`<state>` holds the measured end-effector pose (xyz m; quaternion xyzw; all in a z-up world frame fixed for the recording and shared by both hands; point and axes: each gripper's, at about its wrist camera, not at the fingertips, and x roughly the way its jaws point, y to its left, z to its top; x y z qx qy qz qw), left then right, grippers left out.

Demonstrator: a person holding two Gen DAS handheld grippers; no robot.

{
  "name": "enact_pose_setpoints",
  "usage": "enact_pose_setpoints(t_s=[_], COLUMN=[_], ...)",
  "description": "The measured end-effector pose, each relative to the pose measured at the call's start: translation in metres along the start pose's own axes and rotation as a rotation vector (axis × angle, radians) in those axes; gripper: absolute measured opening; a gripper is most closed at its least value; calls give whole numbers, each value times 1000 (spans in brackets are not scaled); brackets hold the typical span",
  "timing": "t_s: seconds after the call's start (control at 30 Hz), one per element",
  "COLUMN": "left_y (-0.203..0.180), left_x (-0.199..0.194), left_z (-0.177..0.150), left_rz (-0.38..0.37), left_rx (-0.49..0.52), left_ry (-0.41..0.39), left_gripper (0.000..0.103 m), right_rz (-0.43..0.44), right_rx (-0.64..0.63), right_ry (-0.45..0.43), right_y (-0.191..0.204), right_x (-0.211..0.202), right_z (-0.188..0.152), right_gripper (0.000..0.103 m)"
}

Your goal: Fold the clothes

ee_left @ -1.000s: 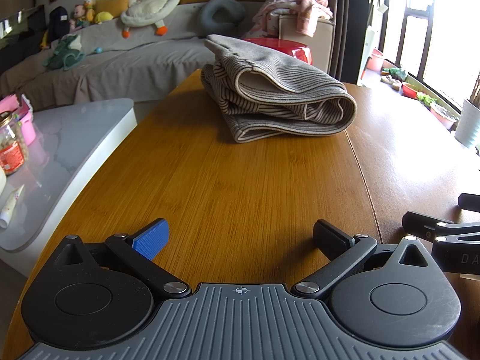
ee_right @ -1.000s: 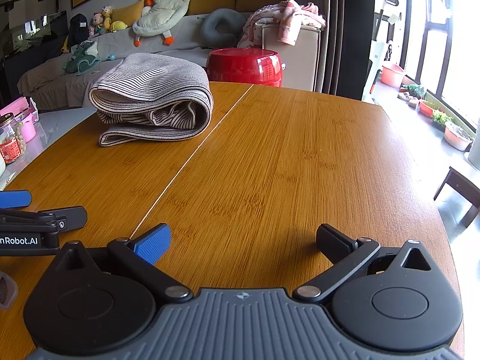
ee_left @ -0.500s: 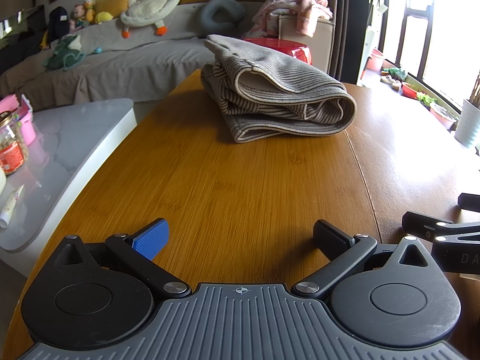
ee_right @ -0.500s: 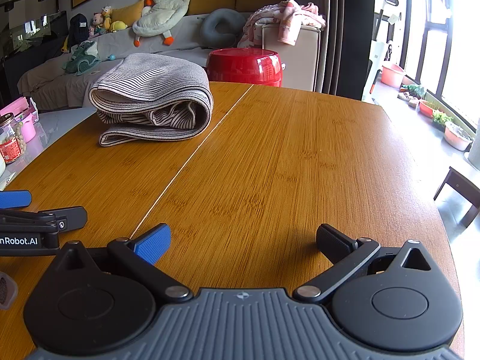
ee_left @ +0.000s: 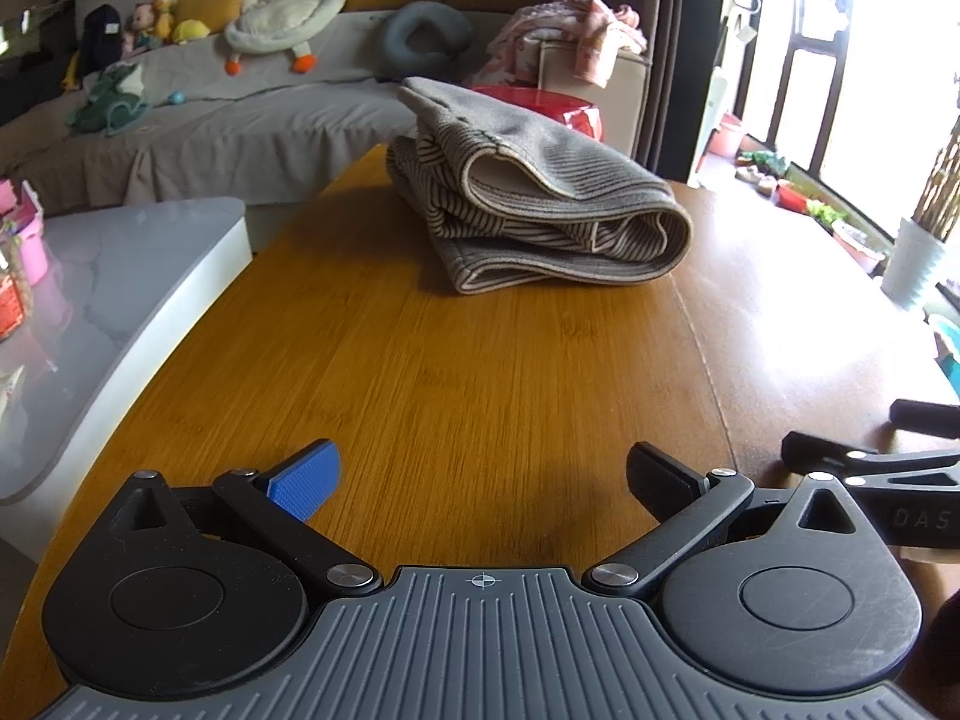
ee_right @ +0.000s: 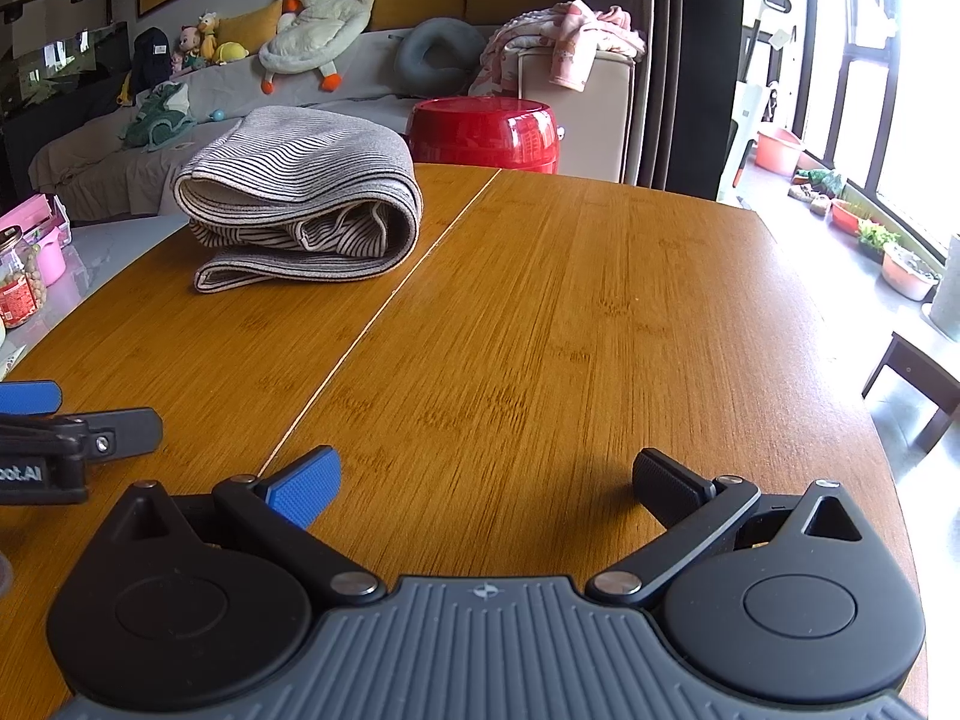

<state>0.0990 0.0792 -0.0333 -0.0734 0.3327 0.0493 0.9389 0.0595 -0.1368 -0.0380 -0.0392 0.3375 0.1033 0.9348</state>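
A grey striped garment point(ee_left: 540, 210) lies folded in a thick bundle at the far end of the wooden table point(ee_left: 480, 372); it also shows in the right wrist view point(ee_right: 306, 210). My left gripper point(ee_left: 480, 480) is open and empty, low over the near part of the table, well short of the garment. My right gripper point(ee_right: 486, 483) is open and empty, beside the left one. The right gripper's tips show at the left view's right edge point(ee_left: 852, 456), and the left gripper's tips show at the right view's left edge point(ee_right: 78, 420).
A grey-white side table point(ee_left: 120, 300) with a jar point(ee_right: 21, 288) and pink containers stands left of the table. A red stool point(ee_right: 486, 132) and a sofa point(ee_left: 210, 132) with plush toys stand beyond the far edge. Plant pots point(ee_right: 906, 276) line the window at right.
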Motion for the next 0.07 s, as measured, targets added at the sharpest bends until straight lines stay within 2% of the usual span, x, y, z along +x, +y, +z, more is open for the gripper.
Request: enact_pose_setpoints(t_s=[0.07], left_y=[18], left_x=[-10], left_z=[5], left_rz=[-15], left_rx=[-50], left_ry=[-55], left_gripper=[103], right_rz=[-17], right_rx=[-65], right_ry=[-20], right_y=[12], right_x=[-3], right_z=[0], right_gripper=[103])
